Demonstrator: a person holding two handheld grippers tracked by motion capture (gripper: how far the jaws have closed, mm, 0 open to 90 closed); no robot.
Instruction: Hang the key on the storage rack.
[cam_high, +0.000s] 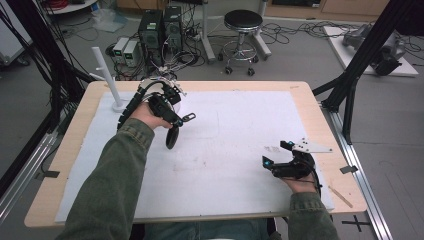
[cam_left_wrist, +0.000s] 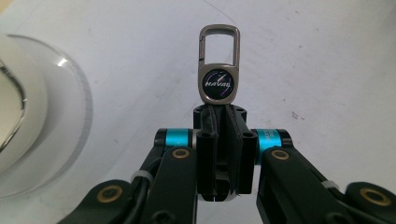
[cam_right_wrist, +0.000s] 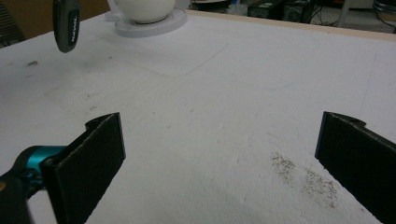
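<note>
High view: a person sits at a wooden table covered by a white mat, forearms in green sleeves coming in from the bottom. The left gripper is held above the mat's far left part, clenched on a key fob: its metal clip pokes out past the jaw tips while a dark body hangs down below the hand, off the mat. Just behind this hand sit a white round dish and a white peg stand. The right gripper rests low at the near right of the mat, jaws spread, nothing between them. Beyond the table are a stool and computer boxes on the floor. Left gripper view: the two black jaws are pressed together on the fob, pinching it just under a grey oval badge with a dark logo; the rectangular snap clip stands up past the tips, with the mat behind and the dish rim at the left edge. Right gripper view: the right gripper's jaws stand wide apart over bare mat with a speckled dirty patch; far off at top left the fob's dark body dangles in the air, near the dish. Judging by this, the pick-up is done: the fob is lifted and held. What seems left is to carry it to a resting place, perhaps the stand or dish, and let go; the right hand has no part yet.
</note>
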